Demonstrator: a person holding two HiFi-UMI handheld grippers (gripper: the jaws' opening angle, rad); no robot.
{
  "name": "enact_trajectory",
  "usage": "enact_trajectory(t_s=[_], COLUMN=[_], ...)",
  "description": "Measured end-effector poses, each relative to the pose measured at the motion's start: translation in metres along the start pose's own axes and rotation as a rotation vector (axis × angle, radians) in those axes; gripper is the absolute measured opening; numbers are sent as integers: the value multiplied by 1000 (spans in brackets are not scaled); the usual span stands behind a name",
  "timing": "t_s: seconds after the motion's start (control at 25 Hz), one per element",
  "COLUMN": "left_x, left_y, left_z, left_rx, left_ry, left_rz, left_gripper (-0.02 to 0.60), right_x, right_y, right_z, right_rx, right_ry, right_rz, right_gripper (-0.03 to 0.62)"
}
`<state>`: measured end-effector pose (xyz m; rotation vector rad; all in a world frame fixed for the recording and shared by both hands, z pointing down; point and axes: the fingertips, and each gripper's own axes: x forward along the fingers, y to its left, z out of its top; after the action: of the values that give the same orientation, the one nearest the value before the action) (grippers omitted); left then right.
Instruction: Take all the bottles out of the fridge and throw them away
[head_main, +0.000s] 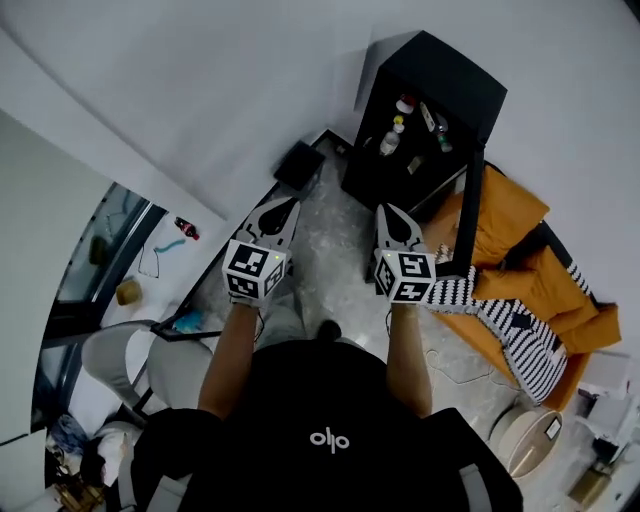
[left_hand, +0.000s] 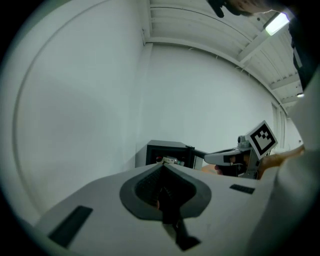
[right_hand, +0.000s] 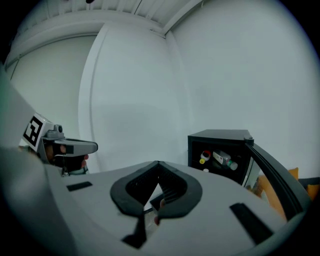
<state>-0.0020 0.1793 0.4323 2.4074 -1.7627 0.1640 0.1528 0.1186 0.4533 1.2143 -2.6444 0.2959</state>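
A small black fridge (head_main: 432, 95) stands open on the floor ahead, its door (head_main: 470, 210) swung toward the right. Several bottles lie and stand on its shelves, among them a red-capped one (head_main: 405, 104), a clear one (head_main: 390, 142) and one with a green cap (head_main: 442, 143). Both grippers are held out in front of me, well short of the fridge. My left gripper (head_main: 291, 204) is shut and empty. My right gripper (head_main: 384, 210) is shut and empty too. In the right gripper view the fridge (right_hand: 220, 137) shows a yellow-capped bottle (right_hand: 204, 158) and a lying bottle (right_hand: 224, 160).
An orange sofa (head_main: 515, 225) with a striped cloth (head_main: 505, 325) sits right of the fridge door. A small black box (head_main: 299, 163) stands on the floor left of the fridge. A white table (head_main: 190, 262) and a grey chair (head_main: 125, 360) are at my left, a round beige bin (head_main: 525, 440) at lower right.
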Motion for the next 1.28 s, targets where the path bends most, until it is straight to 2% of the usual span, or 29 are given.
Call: enact_trajectory(t_s=[0.4,0.76,1.04,1.28], left_x=[126,191,222,240], left_y=[59,103,105,81], left_z=[49,53,43,35], left_rx=[66,50,33,15], left_ry=[6,49,67,82], left_rz=[-239,-382,-481,-527], left_gripper=[-2,-2,-2,-2], right_x=[99,150,157,144], right_y=[-47,-68,-76,-91], right_z=[54,63,51,46], right_rx=[43,96,109,118], right_ry=[-16,16,52,60], right_rz=[-179,-315,-413,-451], right_gripper=[2,2,2,2])
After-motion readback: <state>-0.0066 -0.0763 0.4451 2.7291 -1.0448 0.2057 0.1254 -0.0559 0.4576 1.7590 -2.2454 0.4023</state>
